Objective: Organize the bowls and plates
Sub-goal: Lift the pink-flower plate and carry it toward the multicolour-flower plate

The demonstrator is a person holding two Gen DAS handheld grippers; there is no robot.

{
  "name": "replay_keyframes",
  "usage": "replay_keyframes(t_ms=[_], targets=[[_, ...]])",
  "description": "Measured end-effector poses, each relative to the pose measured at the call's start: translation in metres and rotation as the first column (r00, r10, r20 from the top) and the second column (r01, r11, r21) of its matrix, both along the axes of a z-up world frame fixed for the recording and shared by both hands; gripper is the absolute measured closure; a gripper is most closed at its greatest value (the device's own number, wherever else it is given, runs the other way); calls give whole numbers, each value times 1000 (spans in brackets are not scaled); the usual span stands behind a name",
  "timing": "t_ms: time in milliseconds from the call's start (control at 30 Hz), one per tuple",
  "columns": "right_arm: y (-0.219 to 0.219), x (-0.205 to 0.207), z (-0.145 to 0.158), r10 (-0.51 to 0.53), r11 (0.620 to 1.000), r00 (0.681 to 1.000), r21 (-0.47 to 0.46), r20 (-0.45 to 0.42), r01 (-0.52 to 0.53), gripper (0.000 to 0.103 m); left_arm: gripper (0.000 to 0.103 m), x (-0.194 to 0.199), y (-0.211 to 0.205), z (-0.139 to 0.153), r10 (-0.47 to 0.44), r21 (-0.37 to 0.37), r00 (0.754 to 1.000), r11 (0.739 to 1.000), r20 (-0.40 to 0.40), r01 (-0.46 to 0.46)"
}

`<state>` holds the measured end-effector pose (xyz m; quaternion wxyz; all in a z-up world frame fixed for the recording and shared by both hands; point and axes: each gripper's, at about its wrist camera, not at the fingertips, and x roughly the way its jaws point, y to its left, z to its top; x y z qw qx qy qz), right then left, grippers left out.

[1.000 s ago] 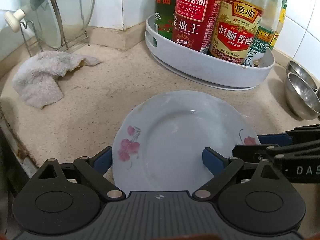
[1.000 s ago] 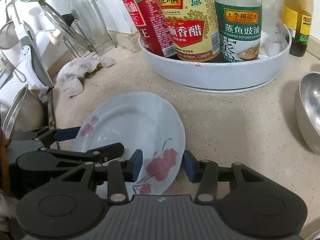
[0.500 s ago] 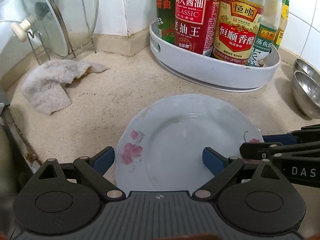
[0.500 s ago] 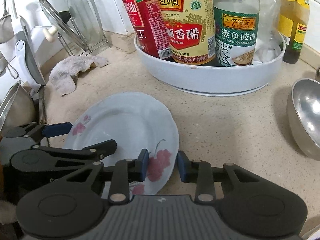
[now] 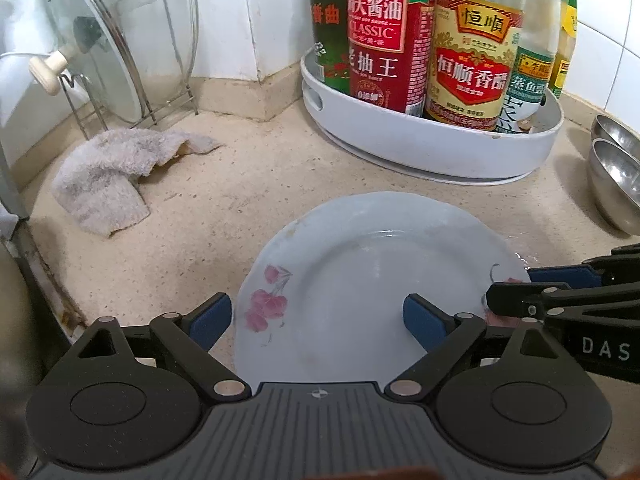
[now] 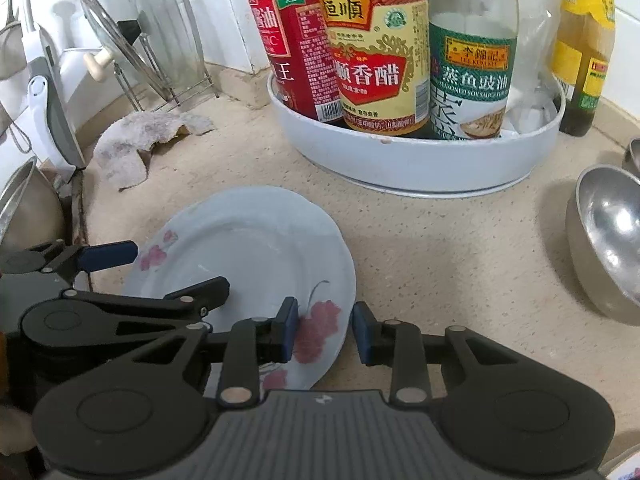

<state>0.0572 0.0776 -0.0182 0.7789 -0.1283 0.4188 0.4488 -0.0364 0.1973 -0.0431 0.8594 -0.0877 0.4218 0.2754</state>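
1. Plate (image 5: pixel 384 280), white with pink flowers, lies flat on the speckled counter (image 5: pixel 224 220), just in front of the white tray (image 5: pixel 432 148) of sauce bottles.
2. Left gripper (image 5: pixel 318 318) is spread wide; the plate's near-left rim sits between its blue pads, neither pressing on it.
3. Right gripper (image 6: pixel 325 330) straddles the plate's near-right rim: jaws closing, a gap still visible beside the outer pad.
4. Steel bowls (image 5: pixel 612 184) stand to the plate's right, well apart from both grippers.
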Motion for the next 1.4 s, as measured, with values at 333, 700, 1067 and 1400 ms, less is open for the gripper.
replay_keyframes(t_ms=[333, 700, 1067, 1400], targets=[[-5, -7, 6, 6, 1000, 997, -6, 82, -6, 93, 23, 5, -24, 2, -111, 5, 994, 994, 22, 110], [-14, 5, 1, -28, 998, 998, 50, -56, 31, 84, 14, -30, 46, 6, 41, -95, 999, 995, 33, -38], [-19, 8, -5, -10, 996, 994, 87, -112, 20, 80, 23, -20, 28, -2, -91, -124, 989, 987, 114, 105], [-40, 13, -4, -85, 990, 987, 102, -134, 99, 84, 39, -18, 25, 1, -108, -155, 983, 979, 148, 131]])
